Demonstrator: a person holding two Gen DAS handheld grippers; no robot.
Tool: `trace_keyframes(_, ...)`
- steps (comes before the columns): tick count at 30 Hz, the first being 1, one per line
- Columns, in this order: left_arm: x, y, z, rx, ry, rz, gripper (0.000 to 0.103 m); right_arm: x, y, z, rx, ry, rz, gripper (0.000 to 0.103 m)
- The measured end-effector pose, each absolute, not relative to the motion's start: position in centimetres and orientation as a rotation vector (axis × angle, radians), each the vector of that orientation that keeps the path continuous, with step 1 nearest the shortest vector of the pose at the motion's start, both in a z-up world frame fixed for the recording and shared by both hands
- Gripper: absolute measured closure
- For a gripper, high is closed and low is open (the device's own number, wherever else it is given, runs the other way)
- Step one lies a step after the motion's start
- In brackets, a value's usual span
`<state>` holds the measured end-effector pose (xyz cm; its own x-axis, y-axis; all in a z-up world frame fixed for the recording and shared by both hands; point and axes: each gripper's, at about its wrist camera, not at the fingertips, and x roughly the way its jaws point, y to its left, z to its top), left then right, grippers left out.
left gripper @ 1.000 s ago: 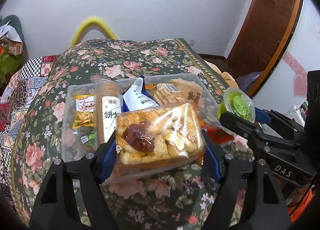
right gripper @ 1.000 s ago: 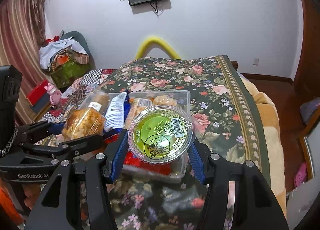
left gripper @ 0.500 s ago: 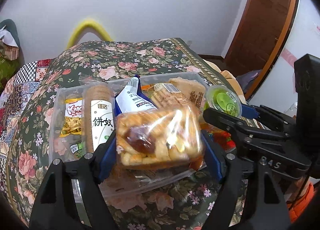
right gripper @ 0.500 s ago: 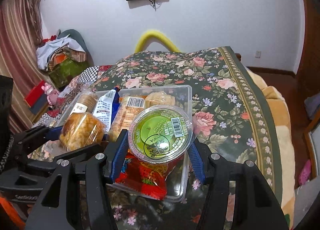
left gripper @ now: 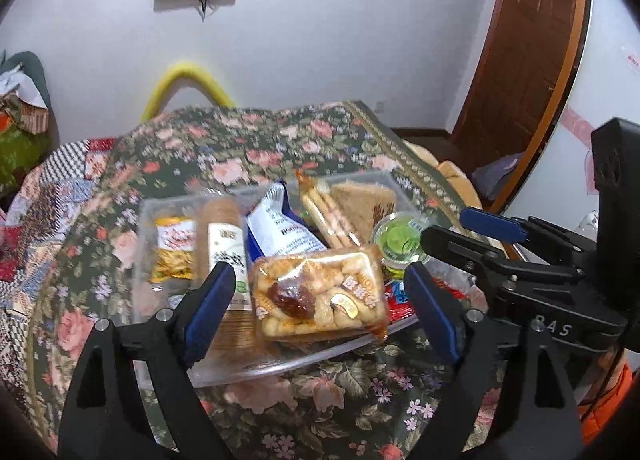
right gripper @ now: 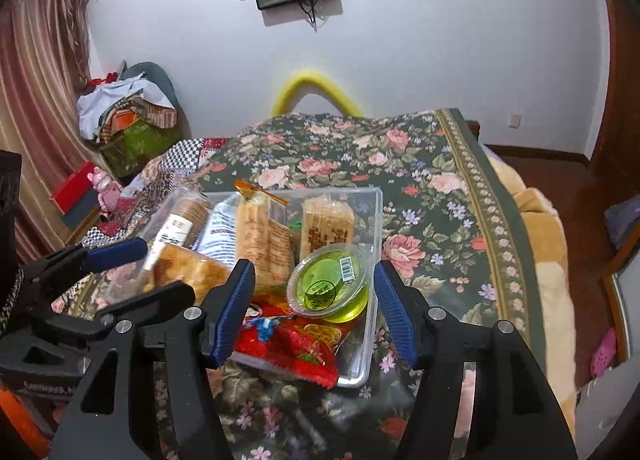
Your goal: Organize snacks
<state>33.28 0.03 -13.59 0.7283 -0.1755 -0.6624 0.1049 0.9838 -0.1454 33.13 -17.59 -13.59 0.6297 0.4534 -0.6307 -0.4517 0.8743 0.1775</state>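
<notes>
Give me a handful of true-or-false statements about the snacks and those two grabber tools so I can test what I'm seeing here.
1. The green jelly cup lies in the clear plastic tray. True.
2. The left gripper squeezes the pastry pack tightly. False: its fingers stand clear on both sides; they have just been opening.
3. The tray sits on a floral blanket. True.
4. The right gripper holds the jelly cup in the air. False: its fingers stand apart from the cup, which rests on a red snack bag.
5. The tray holds only one snack. False: several packs fill it.
</notes>
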Motion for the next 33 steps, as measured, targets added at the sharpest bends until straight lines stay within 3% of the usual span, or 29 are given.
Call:
trace_keyframes(19, 14.6, 1.0, 1.0, -0.071, 0.293, -0.076, 0.013, 18.6, -20.5, -1.6, 0.039, 0.400, 0.579, 0.044)
trace_keyframes(28, 9.0, 0.5, 1.9, -0.060, 0.220, -0.042, 0.002, 12.0, -20.4, -0.5, 0.036, 0.293, 0.572, 0.017)
trace_keyframes(33, 7.4, 0.2, 1.9, -0.059, 0.204, -0.047, 0.000, 10.9, -20.4, -0.6, 0.050, 0.269, 0.560, 0.003)
